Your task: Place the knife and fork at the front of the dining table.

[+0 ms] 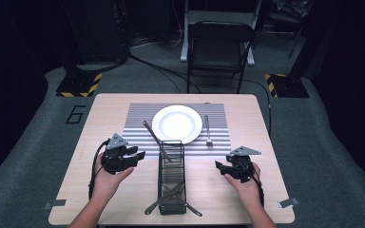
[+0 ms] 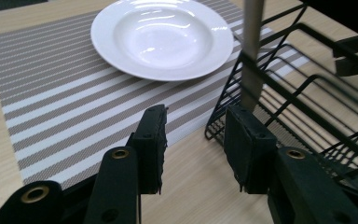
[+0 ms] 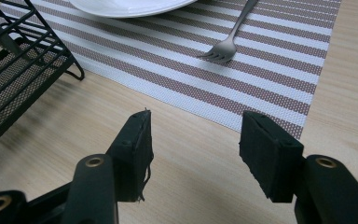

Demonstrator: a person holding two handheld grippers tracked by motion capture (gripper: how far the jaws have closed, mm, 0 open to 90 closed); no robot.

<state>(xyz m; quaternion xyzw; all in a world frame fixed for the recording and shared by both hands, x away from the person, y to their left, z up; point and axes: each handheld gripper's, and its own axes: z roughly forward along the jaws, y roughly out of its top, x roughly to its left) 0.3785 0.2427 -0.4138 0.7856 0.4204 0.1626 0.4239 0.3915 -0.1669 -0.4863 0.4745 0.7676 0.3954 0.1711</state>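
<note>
A white plate [image 1: 177, 123] sits on a striped placemat [image 1: 138, 116], with a fork [image 1: 208, 130] lying on the mat to its right. In front of the plate stands a black wire basket [image 1: 171, 175]; a metal utensil [image 1: 152, 133] leans out of its far end. My left gripper [image 1: 137, 155] rests left of the basket, open and empty. From its own camera [image 2: 193, 140] the plate [image 2: 161, 37], the utensil's handle [image 2: 251, 51] and the basket [image 2: 303, 98] lie ahead. My right gripper [image 1: 220, 167] is right of the basket, also open [image 3: 193, 149], facing the fork [image 3: 228, 46].
More cutlery [image 1: 171, 202] pokes out of the basket's near end by the table's front edge. A folding chair [image 1: 218, 47] stands beyond the table. Bare wood [image 1: 100, 123] lies on both sides of the placemat.
</note>
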